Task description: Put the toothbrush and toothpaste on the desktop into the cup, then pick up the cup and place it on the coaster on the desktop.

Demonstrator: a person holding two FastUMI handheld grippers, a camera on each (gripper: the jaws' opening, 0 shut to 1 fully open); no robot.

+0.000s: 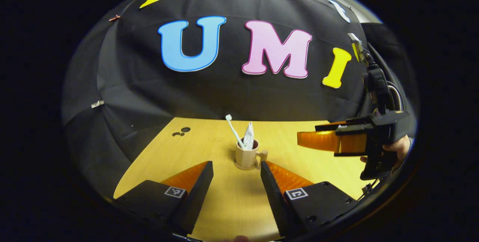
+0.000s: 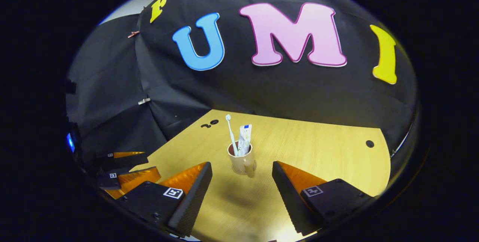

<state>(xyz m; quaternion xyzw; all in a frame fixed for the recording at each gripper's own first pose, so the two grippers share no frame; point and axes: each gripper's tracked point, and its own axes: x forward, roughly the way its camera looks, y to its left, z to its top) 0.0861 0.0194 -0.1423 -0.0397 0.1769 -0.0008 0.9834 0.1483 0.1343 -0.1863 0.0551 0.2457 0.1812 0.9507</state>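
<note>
Left gripper view, lower centre: cup [image 1: 247, 157] is standing upright on the tabletop [image 1: 224, 204], apparently on a thin coaster [image 1: 245, 167], carrying toothbrush [image 1: 234, 131] and toothpaste [image 1: 248, 136], both leaning against the rim because they are taller than the cup. Left tongs [image 1: 236, 176] are hovering spread and empty. Right tongs [image 2: 241, 180] are likewise spread, pinching nothing. Placement is looking complete.

No readable text, brand or number is present. Square black-and-white coded markers stand on the left gripper [image 1: 236, 174] bodies at 7 and 5 o'clock, and likewise on the right gripper [image 2: 242, 176]. The toothpaste [image 2: 244, 140] print is too small to read.
</note>
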